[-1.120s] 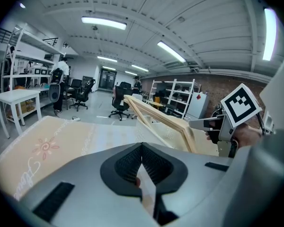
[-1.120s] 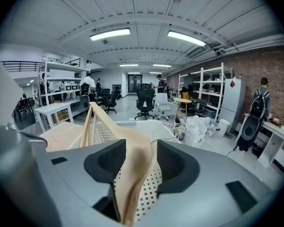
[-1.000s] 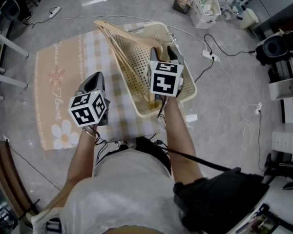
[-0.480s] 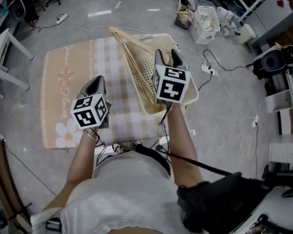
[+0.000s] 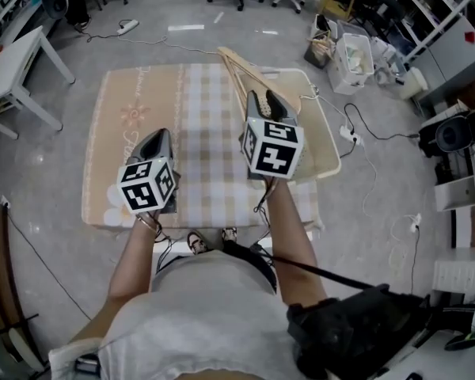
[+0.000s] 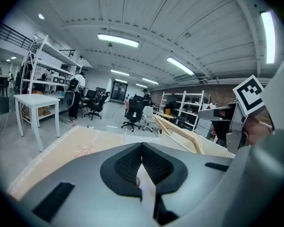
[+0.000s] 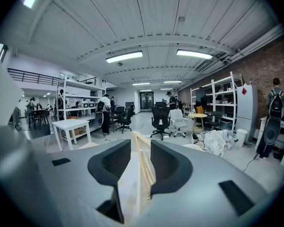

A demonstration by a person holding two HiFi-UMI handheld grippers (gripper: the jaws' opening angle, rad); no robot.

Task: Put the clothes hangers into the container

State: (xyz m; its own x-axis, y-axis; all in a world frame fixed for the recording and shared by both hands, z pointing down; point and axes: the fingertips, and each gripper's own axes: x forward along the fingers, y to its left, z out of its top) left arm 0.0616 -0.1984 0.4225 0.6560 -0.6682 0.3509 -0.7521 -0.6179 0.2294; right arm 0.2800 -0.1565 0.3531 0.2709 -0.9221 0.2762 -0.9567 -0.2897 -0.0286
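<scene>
Bearing illegible script (image 5: 148,70), mat (image 5: 198,125) underlies container (image 5: 323,145) holding hangers (image 5: 248,71).

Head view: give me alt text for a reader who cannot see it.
Seen from above, a person holds the right claw over a cream basket of wooden hangers; its jaws have just been closing, gripping nothing. The left claw hangs shut over a checked floor mat.

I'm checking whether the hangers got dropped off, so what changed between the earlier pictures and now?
The right hand-held gripper let go of the wooden hangers and drew back from the plastic basket toward the person. Its jaws have just been closing, with the hangers in line with their gap but not pressed. The left hand-held gripper drew back too. Unchanged: hangers leaning in the basket, left jaws shut.
</scene>
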